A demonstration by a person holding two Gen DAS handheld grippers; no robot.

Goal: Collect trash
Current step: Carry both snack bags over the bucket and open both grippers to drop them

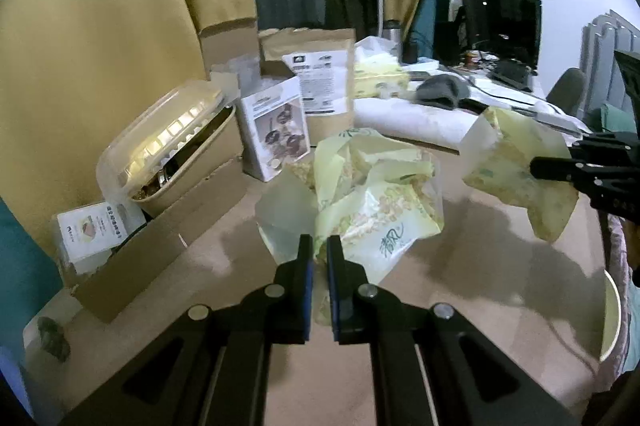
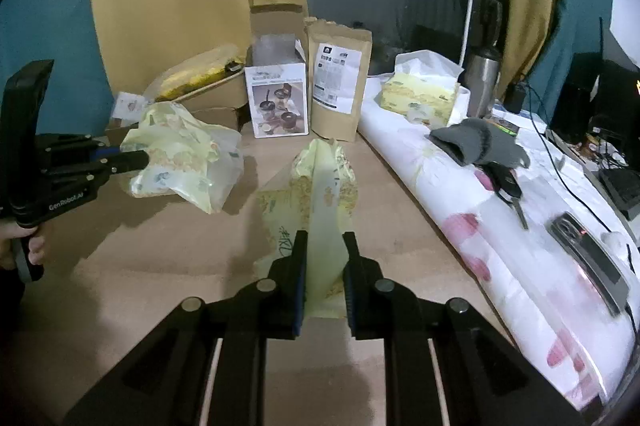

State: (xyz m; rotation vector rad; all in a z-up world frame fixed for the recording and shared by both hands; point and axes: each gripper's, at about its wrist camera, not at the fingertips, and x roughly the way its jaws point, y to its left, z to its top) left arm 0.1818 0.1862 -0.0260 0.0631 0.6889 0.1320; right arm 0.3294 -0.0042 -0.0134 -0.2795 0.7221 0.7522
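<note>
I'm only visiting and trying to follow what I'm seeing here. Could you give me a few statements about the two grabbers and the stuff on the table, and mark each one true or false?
1. Each gripper holds a crumpled yellow-green wrapper. True: the left gripper pinches the left wrapper, and the right gripper pinches the right wrapper.
2. Both wrappers lie flat on the table. False: both are lifted, with shadows beneath them.
3. A brown paper pouch stands upright beside a white box. True.
4. The takeaway bowl has no lid. False: a clear plastic lid covers it.
5. The grey cloth lies on the brown tabletop. False: it lies on the white floral sheet.
</note>
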